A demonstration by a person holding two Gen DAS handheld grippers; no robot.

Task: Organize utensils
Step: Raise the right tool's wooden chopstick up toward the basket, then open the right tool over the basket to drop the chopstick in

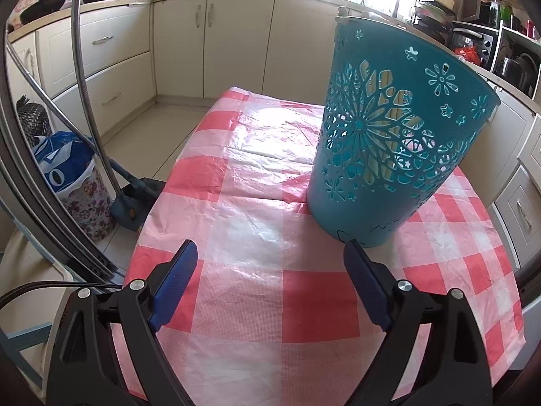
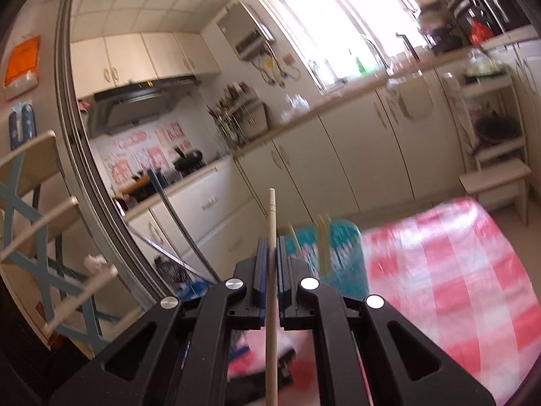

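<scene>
nearest to us in the right wrist view, our right gripper (image 2: 270, 253) has its jaws clamped together on a pale wooden chopstick (image 2: 271, 223). the stick stands close to upright between the pads, one end rising above them and the rest running down below the jaws toward the bottom of the view. just beyond those jaws sits the teal basket (image 2: 341, 260), blurred, with a few pale sticks (image 2: 323, 237) poking up out of its mouth. the basket lies ahead of the jaws and a little to their right, lower than the chopstick's upper end.

in the left wrist view, our left gripper (image 1: 270, 257) hangs over the bench (image 1: 253, 209) with its jaws wide apart and nothing between them. the basket (image 1: 389, 155) stands on the checked cloth just past our left gripper's right-hand pad, close to it but, as far as we can tell, not touching. through its cut-out flower pattern we see more pale sticks standing inside.

we judge the step in hand to be carrying this chopstick to the basket. the relation that matters is the stick's long axis against the basket's open mouth: it is already near vertical, so we think it needs to come over the rim and go in lower end first. our right hand holds the piece; our left is nearer the basket's wall and could steady it.

beyond the basket are the cream cabinets (image 1: 216, 44) and the bright window (image 2: 324, 27).
</scene>
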